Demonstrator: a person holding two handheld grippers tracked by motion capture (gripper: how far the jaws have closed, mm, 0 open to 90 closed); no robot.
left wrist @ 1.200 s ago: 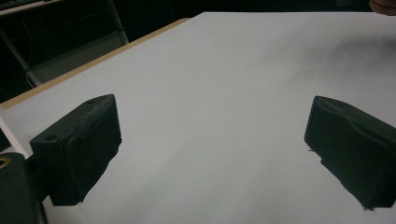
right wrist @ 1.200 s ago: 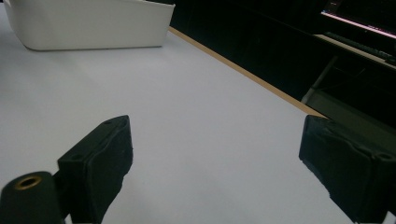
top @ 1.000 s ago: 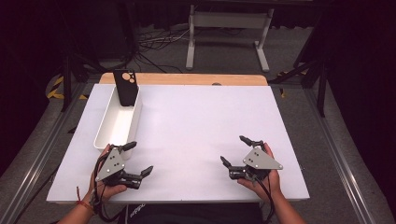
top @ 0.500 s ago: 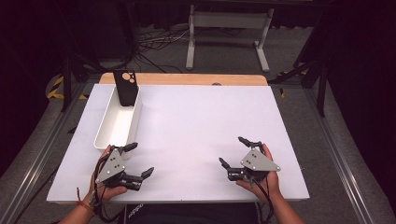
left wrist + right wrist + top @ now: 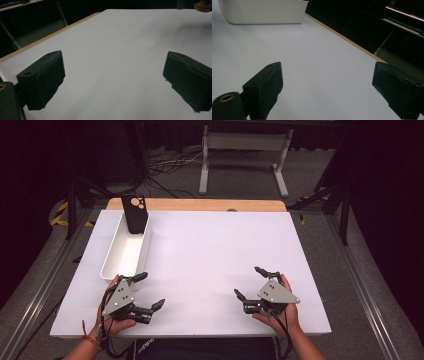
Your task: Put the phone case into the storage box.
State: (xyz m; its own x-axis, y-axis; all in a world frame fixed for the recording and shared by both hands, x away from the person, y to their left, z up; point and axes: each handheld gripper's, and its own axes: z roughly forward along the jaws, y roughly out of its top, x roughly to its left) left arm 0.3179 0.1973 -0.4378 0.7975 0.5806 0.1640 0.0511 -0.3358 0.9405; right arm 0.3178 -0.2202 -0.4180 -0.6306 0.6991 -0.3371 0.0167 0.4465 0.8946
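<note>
My left gripper (image 5: 152, 290) rests on the white table (image 5: 210, 250) near its front left corner, held in a hand, with its jaws wide open and nothing between them. At the front right, my right gripper (image 5: 246, 280) is open too and holds nothing. In the left gripper view, the gripper (image 5: 113, 75) has only bare table between its jaws, and the other hand (image 5: 203, 5) shows at the top right. The right gripper view has its gripper (image 5: 329, 82) aimed over the table toward a white tray (image 5: 262, 11).
A long white tray (image 5: 148, 242) lies along the table's left side, just beyond my left gripper. A black phone case (image 5: 135, 213) stands upright in its far end. A wooden strip (image 5: 200, 205) edges the table's far side, with a metal stand (image 5: 245, 150) on the floor behind.
Nothing has visibly changed beyond a tiny drift of the right hand. Both grippers stay open in place.
</note>
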